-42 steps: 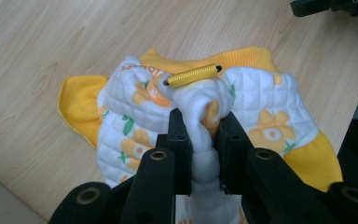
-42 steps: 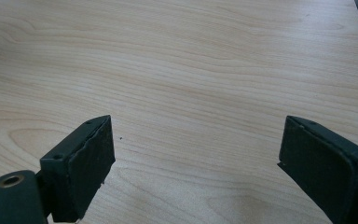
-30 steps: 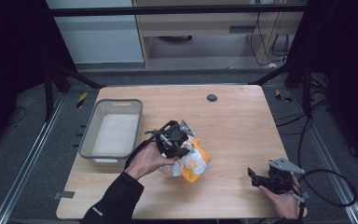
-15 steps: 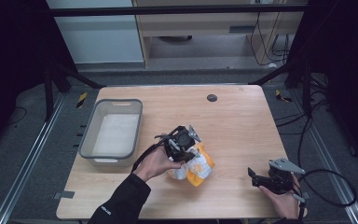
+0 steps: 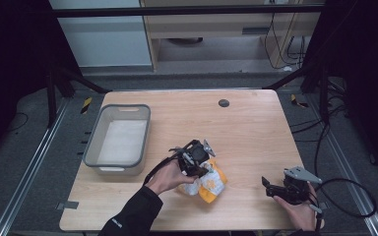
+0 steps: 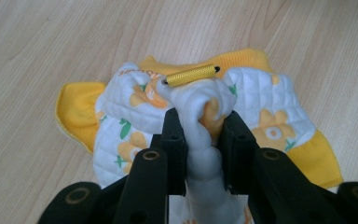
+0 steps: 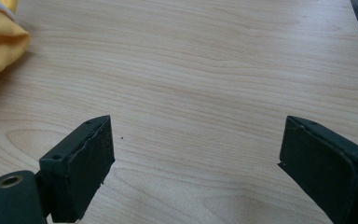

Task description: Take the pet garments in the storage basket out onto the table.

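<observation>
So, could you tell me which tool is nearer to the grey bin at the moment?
Left. The left tool sits just right of the grey bin, shut on the yellow-and-white cloth. The right tool is open near the table's front right corner, much farther off.

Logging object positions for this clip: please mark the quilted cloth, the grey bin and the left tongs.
quilted cloth (image 6: 270,116), left gripper view, on its white flowered panel.
grey bin (image 5: 119,167), high view, on its near rim.
left tongs (image 6: 200,128), left gripper view, midway between the tips, which pinch a fold of the cloth.
</observation>
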Demonstrator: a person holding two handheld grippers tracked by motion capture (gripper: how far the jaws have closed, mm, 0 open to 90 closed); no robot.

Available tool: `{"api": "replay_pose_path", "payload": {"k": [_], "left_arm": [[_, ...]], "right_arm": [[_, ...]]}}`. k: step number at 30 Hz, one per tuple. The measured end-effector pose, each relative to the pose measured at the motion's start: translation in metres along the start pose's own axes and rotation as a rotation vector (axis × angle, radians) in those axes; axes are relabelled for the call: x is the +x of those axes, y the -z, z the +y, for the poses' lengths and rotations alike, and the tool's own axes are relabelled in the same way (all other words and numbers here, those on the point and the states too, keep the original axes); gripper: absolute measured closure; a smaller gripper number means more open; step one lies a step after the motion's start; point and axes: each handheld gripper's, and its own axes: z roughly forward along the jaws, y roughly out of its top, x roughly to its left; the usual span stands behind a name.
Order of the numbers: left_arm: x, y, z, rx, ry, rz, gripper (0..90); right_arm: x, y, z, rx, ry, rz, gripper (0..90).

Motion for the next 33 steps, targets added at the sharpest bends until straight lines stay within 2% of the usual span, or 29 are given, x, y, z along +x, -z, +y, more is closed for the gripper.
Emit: {"api": "replay_pose_path", "payload": {"k": [10, 15, 17, 21, 24, 27, 33], "left_arm": [[-0.001, -0.008, -0.004, 0.005, 0.006, -0.012, 64.9], [-0.004, -0.009, -0.005, 0.0, -0.006, -0.004, 56.1], [-0.004, -0.009, -0.005, -0.008, -0.006, 0.007, 51.7], [-0.004, -0.008, -0.008, -0.032, -0.014, 0.005, 42.9], [-0.003, -0.007, -0.01, -0.051, -0.005, 0.002, 33.7], [-0.003, -0.004, -0.013, -0.077, 0.007, 0.002, 28.9], [-0.003, 0.005, -0.018, -0.118, 0.02, -0.012, 26.8]], "right_arm": [[0.0, 0.0, 0.0, 0.002, 0.0, 0.0, 10.0], [0.0, 0.0, 0.0, 0.001, 0.002, 0.0, 10.0], [-0.001, 0.0, 0.0, -0.001, 0.005, -0.002, 9.9], [-0.001, 0.0, 0.0, 0.0, 0.005, -0.001, 9.8], [0.0, -0.001, 0.0, 0.004, -0.002, 0.002, 9.7], [0.0, -0.001, 0.0, 0.002, -0.001, 0.003, 9.5], [0.0, -0.001, 0.0, 0.003, -0.002, 0.001, 9.5]]}}
